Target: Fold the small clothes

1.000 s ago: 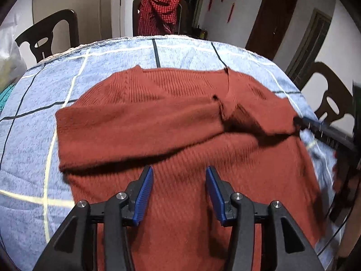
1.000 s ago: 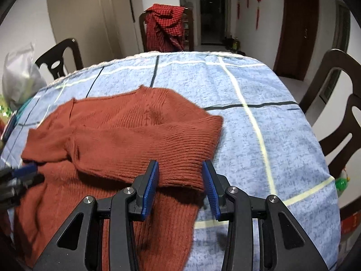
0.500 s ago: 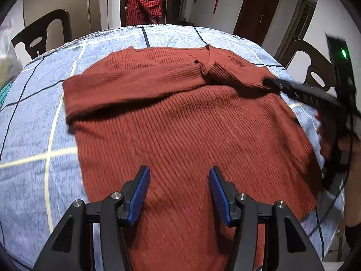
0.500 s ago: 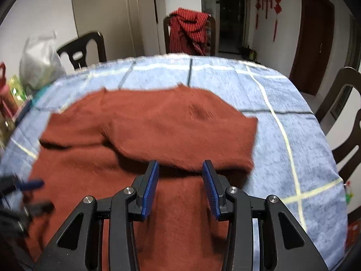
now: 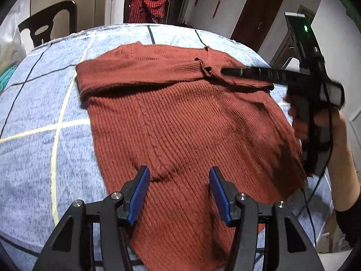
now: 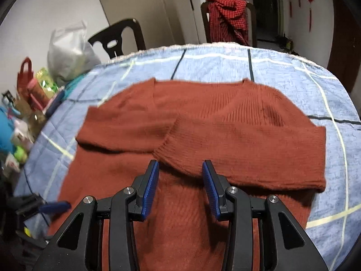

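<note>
1. Rust-red sweater lies flat on the blue checked tablecloth, both sleeves crossed over the chest, neckline at the far side.
2. Change vs a second ago: both grippers have pulled back toward the near hem; more of the sweater body shows in the left wrist view now.
3. Left gripper has widened a little; jaws spread, nothing pinched, knit only below them.
4. Right gripper spread too, hovering by the right sleeve cuff, no cloth between the pads.
5. Meaning: sleeve folds look done and released; next is likely grabbing the hem to fold the body up.
6. Red checked cloth hangs on a far chair, untouched.
</note>
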Action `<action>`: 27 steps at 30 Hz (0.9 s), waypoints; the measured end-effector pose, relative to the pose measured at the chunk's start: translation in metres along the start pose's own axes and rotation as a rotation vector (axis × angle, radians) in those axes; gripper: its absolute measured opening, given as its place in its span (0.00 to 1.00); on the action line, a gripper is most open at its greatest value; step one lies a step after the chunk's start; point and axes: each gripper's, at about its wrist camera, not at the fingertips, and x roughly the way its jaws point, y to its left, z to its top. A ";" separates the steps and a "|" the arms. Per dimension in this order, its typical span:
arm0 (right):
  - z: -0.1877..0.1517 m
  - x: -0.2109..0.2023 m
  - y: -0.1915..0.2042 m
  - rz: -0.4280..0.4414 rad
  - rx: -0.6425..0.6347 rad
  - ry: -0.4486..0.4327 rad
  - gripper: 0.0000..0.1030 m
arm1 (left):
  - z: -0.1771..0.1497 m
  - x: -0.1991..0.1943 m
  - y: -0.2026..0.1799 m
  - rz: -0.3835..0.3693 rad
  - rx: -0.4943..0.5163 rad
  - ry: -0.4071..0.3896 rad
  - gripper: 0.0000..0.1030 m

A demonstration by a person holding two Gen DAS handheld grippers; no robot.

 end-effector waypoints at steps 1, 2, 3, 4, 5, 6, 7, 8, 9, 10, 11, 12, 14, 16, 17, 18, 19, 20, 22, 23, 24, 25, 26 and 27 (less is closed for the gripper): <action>0.007 0.002 -0.004 -0.029 0.017 -0.014 0.40 | -0.002 -0.001 0.000 0.000 -0.001 0.001 0.56; 0.011 0.005 -0.004 -0.045 0.028 -0.016 0.40 | -0.004 -0.001 0.000 -0.003 0.000 0.009 0.57; 0.016 0.011 -0.004 -0.054 0.028 -0.012 0.40 | -0.006 -0.002 0.000 -0.005 0.003 0.005 0.57; 0.019 0.020 -0.002 -0.069 0.016 0.000 0.40 | -0.008 -0.004 0.000 -0.002 0.006 0.008 0.57; 0.020 0.028 0.000 -0.091 0.010 0.018 0.40 | -0.009 -0.005 0.001 -0.004 0.002 0.009 0.57; 0.020 0.033 0.001 -0.101 0.007 0.031 0.40 | -0.011 -0.006 0.001 -0.007 0.000 0.011 0.57; 0.019 0.038 0.004 -0.100 -0.002 0.044 0.40 | -0.011 -0.006 0.002 -0.010 -0.003 0.013 0.57; 0.018 0.042 0.008 -0.090 -0.016 0.051 0.40 | -0.014 -0.009 0.002 -0.013 -0.006 0.013 0.57; 0.017 0.045 0.012 -0.086 -0.028 0.054 0.40 | -0.015 -0.009 0.002 -0.016 -0.008 0.015 0.57; 0.014 0.046 0.015 -0.085 -0.042 0.057 0.40 | -0.016 -0.011 0.003 -0.018 -0.010 0.016 0.57; 0.011 0.048 0.019 -0.089 -0.058 0.063 0.40 | -0.017 -0.011 0.003 -0.021 -0.014 0.018 0.57; 0.010 0.048 0.022 -0.101 -0.074 0.062 0.40 | -0.018 -0.013 0.003 -0.023 -0.016 0.020 0.57; 0.009 0.044 0.025 -0.104 -0.096 0.069 0.40 | -0.020 -0.014 0.005 -0.030 -0.024 0.026 0.57; 0.011 0.031 0.022 -0.069 -0.085 0.042 0.40 | -0.023 -0.018 0.006 -0.034 -0.032 0.028 0.57; 0.012 0.025 0.020 -0.068 -0.080 0.021 0.40 | -0.024 -0.019 0.006 -0.036 -0.038 0.028 0.57; 0.011 0.021 0.018 -0.078 -0.073 0.006 0.40 | -0.026 -0.020 0.007 -0.038 -0.039 0.027 0.57; 0.011 0.021 0.019 -0.086 -0.070 0.008 0.40 | -0.027 -0.021 0.007 -0.037 -0.040 0.025 0.57; 0.009 0.023 0.018 -0.092 -0.069 0.027 0.40 | -0.029 -0.022 0.006 -0.036 -0.041 0.024 0.57; 0.002 0.026 0.017 -0.100 -0.083 0.060 0.40 | -0.031 -0.024 0.006 -0.031 -0.042 0.025 0.57; -0.002 0.025 0.018 -0.104 -0.090 0.057 0.40 | -0.033 -0.025 0.005 -0.030 -0.043 0.026 0.57; -0.006 0.021 0.019 -0.106 -0.096 0.050 0.40 | -0.035 -0.026 0.005 -0.028 -0.044 0.029 0.57; -0.011 0.014 0.018 -0.102 -0.098 0.045 0.40 | -0.036 -0.027 0.005 -0.028 -0.045 0.031 0.57; -0.015 0.008 0.016 -0.092 -0.094 0.046 0.40 | -0.038 -0.029 0.005 -0.029 -0.045 0.036 0.57; -0.019 0.000 0.014 -0.077 -0.086 0.044 0.40 | -0.040 -0.030 0.005 -0.030 -0.046 0.038 0.57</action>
